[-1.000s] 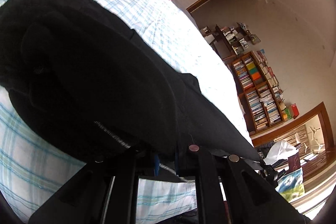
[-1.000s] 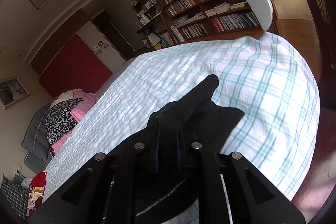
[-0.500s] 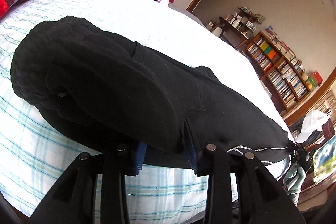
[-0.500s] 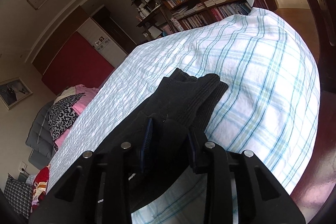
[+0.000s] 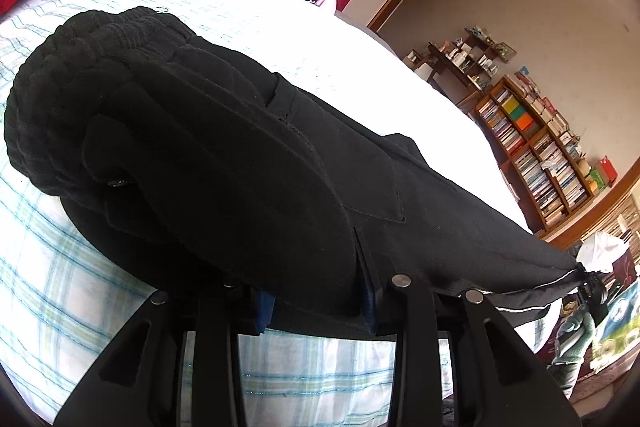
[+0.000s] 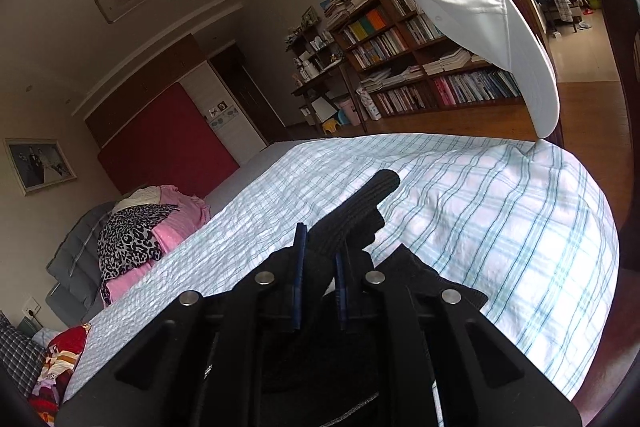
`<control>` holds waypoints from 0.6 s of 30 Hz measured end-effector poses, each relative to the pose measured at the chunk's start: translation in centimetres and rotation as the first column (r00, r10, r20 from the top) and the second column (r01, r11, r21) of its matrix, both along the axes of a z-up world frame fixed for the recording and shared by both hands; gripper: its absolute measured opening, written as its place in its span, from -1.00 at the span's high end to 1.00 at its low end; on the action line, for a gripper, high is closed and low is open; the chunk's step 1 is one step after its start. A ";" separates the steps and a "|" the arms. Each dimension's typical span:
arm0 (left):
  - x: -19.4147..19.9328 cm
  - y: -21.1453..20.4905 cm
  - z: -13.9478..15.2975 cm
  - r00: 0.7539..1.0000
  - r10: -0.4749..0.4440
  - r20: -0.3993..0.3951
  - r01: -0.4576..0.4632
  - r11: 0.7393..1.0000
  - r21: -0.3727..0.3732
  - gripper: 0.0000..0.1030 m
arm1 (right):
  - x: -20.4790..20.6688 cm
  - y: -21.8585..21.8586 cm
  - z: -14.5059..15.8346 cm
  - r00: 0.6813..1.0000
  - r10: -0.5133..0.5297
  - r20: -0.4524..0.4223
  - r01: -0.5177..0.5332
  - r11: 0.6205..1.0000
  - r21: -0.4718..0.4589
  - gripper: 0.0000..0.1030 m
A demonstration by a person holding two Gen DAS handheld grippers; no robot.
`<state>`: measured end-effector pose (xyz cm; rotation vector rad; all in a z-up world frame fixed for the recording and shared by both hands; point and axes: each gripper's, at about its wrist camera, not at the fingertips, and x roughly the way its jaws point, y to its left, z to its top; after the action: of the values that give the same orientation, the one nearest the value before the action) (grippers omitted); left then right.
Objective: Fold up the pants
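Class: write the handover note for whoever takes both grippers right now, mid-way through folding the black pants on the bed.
Left gripper: fingers spread, with the pants edge draped between them; grip unclear.
Right gripper: shut on the ribbed cuff end, raised off the bed.
Pants: stretched lengthwise on the checked bedsheet, waistband bunched at the far left in the left view.
Done: legs appear laid together.
Left: probably carry the cuff end over toward the waistband, lay flat, release.
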<state>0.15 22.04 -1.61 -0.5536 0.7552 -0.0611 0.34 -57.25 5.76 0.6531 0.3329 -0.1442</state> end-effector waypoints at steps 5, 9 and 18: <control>0.2 -0.6 -0.1 1.000 -0.006 -0.003 0.006 0.999 0.048 0.34 | 0.8 -0.5 -6.8 0.980 -0.033 -0.197 0.028 0.999 -0.029 0.67; 0.0 -1.0 0.5 0.999 -0.041 -0.021 0.043 0.994 0.102 0.33 | -1.1 -1.0 -6.5 0.978 -0.104 -0.178 0.097 0.994 -0.048 0.15; -1.9 -1.6 3.7 0.994 -0.112 0.018 0.105 0.971 0.216 0.33 | -1.9 -0.5 -2.9 0.969 -0.197 -0.146 0.165 0.964 -0.207 0.00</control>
<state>-1.78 20.43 2.13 -0.3046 0.7518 -0.0877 -1.59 -57.72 2.89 0.4789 0.4134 -0.4039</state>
